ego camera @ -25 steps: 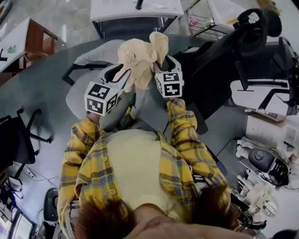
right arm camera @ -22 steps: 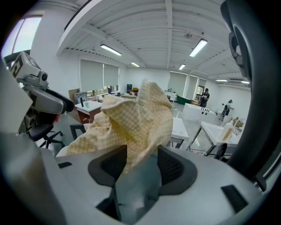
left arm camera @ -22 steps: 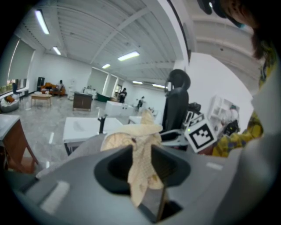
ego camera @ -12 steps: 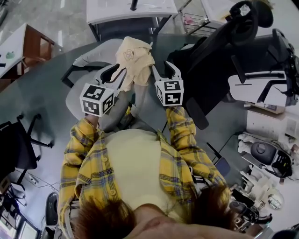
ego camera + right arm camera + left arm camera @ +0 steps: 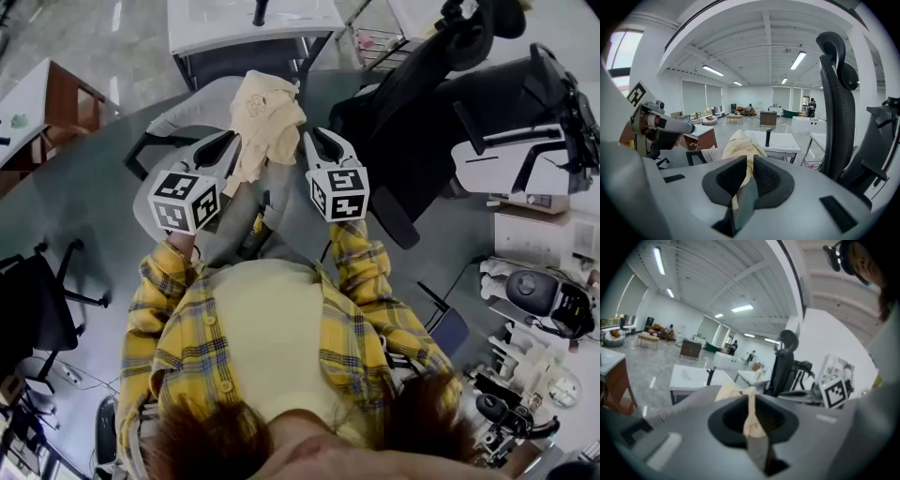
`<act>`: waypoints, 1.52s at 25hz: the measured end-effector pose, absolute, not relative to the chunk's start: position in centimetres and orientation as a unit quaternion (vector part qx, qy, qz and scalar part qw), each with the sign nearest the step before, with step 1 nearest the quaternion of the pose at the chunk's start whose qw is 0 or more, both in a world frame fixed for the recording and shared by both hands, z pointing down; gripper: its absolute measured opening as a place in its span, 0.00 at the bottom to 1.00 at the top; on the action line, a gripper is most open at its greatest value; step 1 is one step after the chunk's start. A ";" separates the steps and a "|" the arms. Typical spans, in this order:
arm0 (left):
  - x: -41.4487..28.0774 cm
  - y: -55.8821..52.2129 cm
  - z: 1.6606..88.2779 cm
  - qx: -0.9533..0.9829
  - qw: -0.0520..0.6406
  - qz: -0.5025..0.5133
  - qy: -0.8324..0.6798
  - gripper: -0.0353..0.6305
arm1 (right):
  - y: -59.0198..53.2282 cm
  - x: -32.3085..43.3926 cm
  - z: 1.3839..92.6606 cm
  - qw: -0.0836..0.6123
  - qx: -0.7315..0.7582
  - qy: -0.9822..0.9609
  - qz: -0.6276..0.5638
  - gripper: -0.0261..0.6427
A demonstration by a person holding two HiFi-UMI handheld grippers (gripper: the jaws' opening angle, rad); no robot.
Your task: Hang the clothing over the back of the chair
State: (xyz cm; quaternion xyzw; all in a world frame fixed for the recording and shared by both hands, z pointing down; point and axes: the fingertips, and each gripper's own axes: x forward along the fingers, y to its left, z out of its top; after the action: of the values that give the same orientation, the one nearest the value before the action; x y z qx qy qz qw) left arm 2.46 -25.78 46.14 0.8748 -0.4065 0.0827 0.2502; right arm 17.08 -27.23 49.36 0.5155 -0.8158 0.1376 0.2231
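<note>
Two things have changed in the last second. First, the jaws. The left gripper (image 5: 228, 145) and the right gripper (image 5: 314, 145) stood wide a moment ago, and now both are closing on the cloth (image 5: 265, 117). In each gripper view a fold of the cream cloth sits right between the pads and is pinched there. So each gripper has a hold, one on each side.

Second, the cloth has a new shape. A second ago it was a round lump over the grey chair (image 5: 192, 103). Now it is a taller, thinner bunch over that chair, and a tail of it hangs down by the left gripper. I cannot tell if its far end rests on the chair.

What does that mean for the job? I think the grab is just done and the lift has begun. The cloth is not hung yet — it is bunched up, not spread over a chair back. With a hold on each side, the person can pull it wide and lay it over the top edge.

Each hold looks thin, only a small fold, so a fast tug could let it slip out. The black chair (image 5: 412, 103) stands just right of the grey chair — which of the two will get the cloth I cannot say.
</note>
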 end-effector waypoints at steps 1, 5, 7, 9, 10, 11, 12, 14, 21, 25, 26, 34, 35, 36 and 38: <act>2.3 -25.6 46.1 0.875 0.253 0.081 -0.406 0.12 | -26.9 16.9 49.1 0.221 0.515 -0.816 0.137 0.11; 1.8 -24.6 45.9 0.875 0.253 0.079 -0.406 0.10 | -25.5 16.4 48.6 0.216 0.516 -0.817 0.137 0.08; 1.4 -24.3 45.6 0.874 0.250 0.079 -0.409 0.10 | -24.9 16.2 48.4 0.213 0.518 -0.817 0.138 0.08; 1.1 -23.9 45.5 0.873 0.248 0.079 -0.411 0.09 | -24.3 16.1 48.2 0.210 0.520 -0.815 0.142 0.07; 1.0 -23.7 45.5 0.873 0.247 0.080 -0.413 0.09 | -24.0 16.0 48.1 0.209 0.521 -0.815 0.144 0.07; 0.8 -23.5 45.5 0.872 0.247 0.081 -0.415 0.09 | -23.8 16.0 48.1 0.207 0.522 -0.815 0.147 0.07; 0.6 -23.4 45.5 0.871 0.246 0.082 -0.416 0.09 | -23.6 15.9 48.0 0.205 0.522 -0.814 0.149 0.07; 0.3 -23.1 45.4 0.870 0.245 0.084 -0.420 0.09 | -23.3 15.7 47.9 0.201 0.523 -0.814 0.156 0.06; -1.0 -22.1 45.5 0.864 0.240 0.094 -0.432 0.07 | -22.2 15.0 47.6 0.180 0.522 -0.814 0.179 0.06; -1.8 -21.6 45.6 0.860 0.239 0.101 -0.438 0.07 | -21.7 14.2 47.2 0.171 0.519 -0.818 0.179 0.06; -2.0 -21.6 45.7 0.859 0.240 0.104 -0.440 0.07 | -21.6 14.0 47.0 0.169 0.518 -0.819 0.178 0.06; -2.6 -21.0 46.0 0.854 0.237 0.128 -0.444 0.06 | -21.1 13.0 46.4 0.159 0.511 -0.824 0.184 0.06; -2.7 -20.9 46.0 0.854 0.237 0.129 -0.445 0.06 | -21.0 12.9 46.4 0.158 0.511 -0.824 0.184 0.06; -2.8 -21.0 46.0 0.854 0.236 0.130 -0.446 0.06 | -21.0 12.8 46.4 0.158 0.511 -0.825 0.184 0.06; -3.1 -21.0 46.2 0.852 0.237 0.132 -0.448 0.06 | -21.1 12.6 46.4 0.158 0.509 -0.826 0.184 0.06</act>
State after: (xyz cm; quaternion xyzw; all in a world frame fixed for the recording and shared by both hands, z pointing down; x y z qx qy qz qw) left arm -3.07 -20.98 46.16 0.8518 -0.4482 0.1317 0.2371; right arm 12.63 -21.07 46.40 0.5094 -0.8257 0.1837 0.1583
